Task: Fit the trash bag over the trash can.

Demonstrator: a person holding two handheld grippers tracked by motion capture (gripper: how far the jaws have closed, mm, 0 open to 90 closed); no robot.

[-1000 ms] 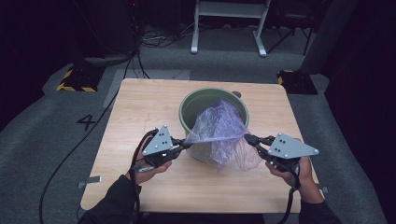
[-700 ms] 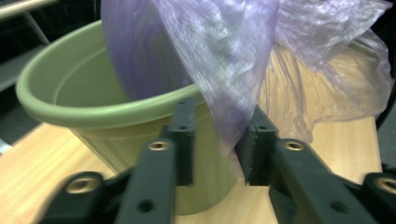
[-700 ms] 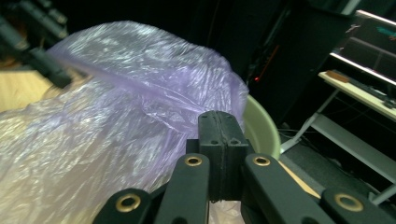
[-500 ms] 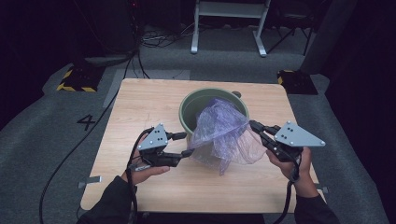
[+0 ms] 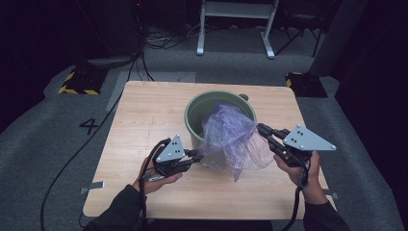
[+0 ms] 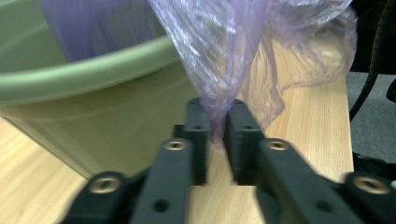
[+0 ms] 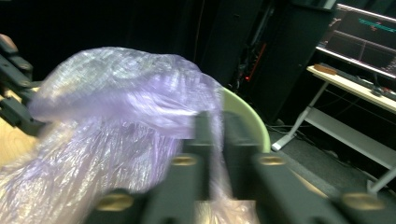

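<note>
Both pairs of jaws pinch the purple plastic bag (image 5: 230, 139), which drapes over the near rim of the green bucket (image 5: 197, 113) on the wooden table (image 5: 139, 120). Left gripper (image 5: 196, 155) lies low, pointing right; right gripper (image 5: 262, 130) angles up-left.

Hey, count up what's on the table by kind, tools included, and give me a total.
Green bucket: 1
Purple plastic bag: 1
Hand-held tools: 2, the left tool and the right tool, each pinching the bag
Total: 4
</note>
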